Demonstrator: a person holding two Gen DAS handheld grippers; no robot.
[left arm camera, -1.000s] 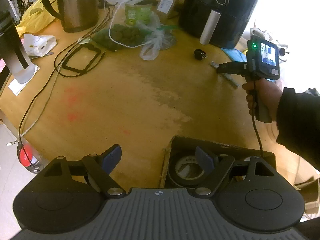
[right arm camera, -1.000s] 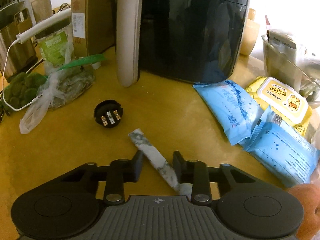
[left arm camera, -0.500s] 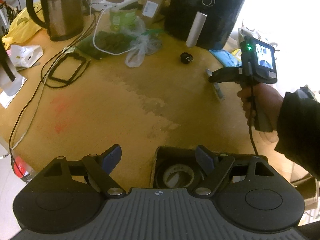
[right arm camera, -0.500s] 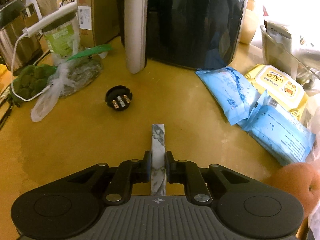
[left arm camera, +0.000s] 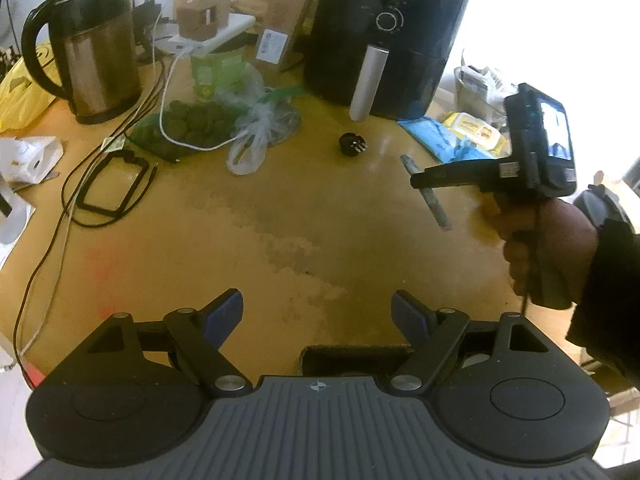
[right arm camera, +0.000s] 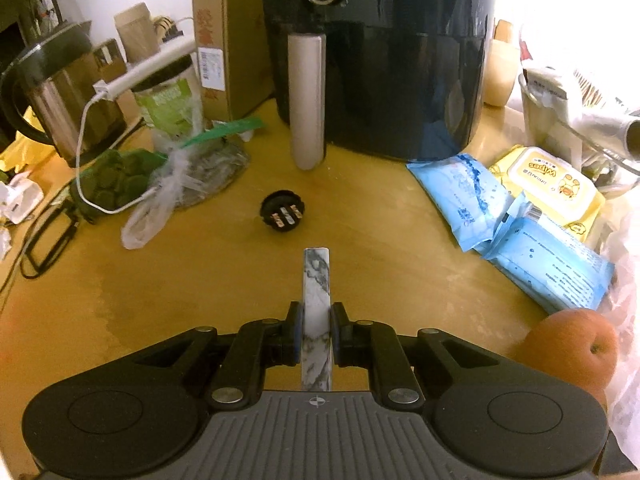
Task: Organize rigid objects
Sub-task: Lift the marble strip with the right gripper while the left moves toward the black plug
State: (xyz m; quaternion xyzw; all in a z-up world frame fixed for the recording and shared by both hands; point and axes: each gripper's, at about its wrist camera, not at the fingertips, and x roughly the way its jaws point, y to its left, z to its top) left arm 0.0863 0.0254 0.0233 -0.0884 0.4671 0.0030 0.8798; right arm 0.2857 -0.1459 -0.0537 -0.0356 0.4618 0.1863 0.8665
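Note:
My right gripper (right arm camera: pixel 316 326) is shut on a flat marble-patterned bar (right arm camera: pixel 317 292) and holds it above the yellow table; the bar points forward past the fingers. In the left wrist view the right gripper (left arm camera: pixel 418 180) holds the same bar (left arm camera: pixel 434 204) in the air at the right. A black round plug (right arm camera: pixel 282 216) lies on the table just beyond the bar, also in the left wrist view (left arm camera: pixel 353 144). My left gripper (left arm camera: pixel 318 314) is open and empty, low over the near table, above the edge of a dark cardboard box (left arm camera: pixel 352 356).
A black air fryer (right arm camera: pixel 380 60) stands behind the plug. Blue and yellow wipes packs (right arm camera: pixel 520 216) and an orange (right arm camera: pixel 572 344) lie at the right. Plastic bags (left arm camera: pixel 240 132), a kettle (left arm camera: pixel 92 52) and black cables (left arm camera: pixel 108 184) fill the left.
My right gripper closed on the marble bar and lifted it off the table, now held straight ahead. My left gripper drew back, so the box with the tape roll slid mostly out of sight.

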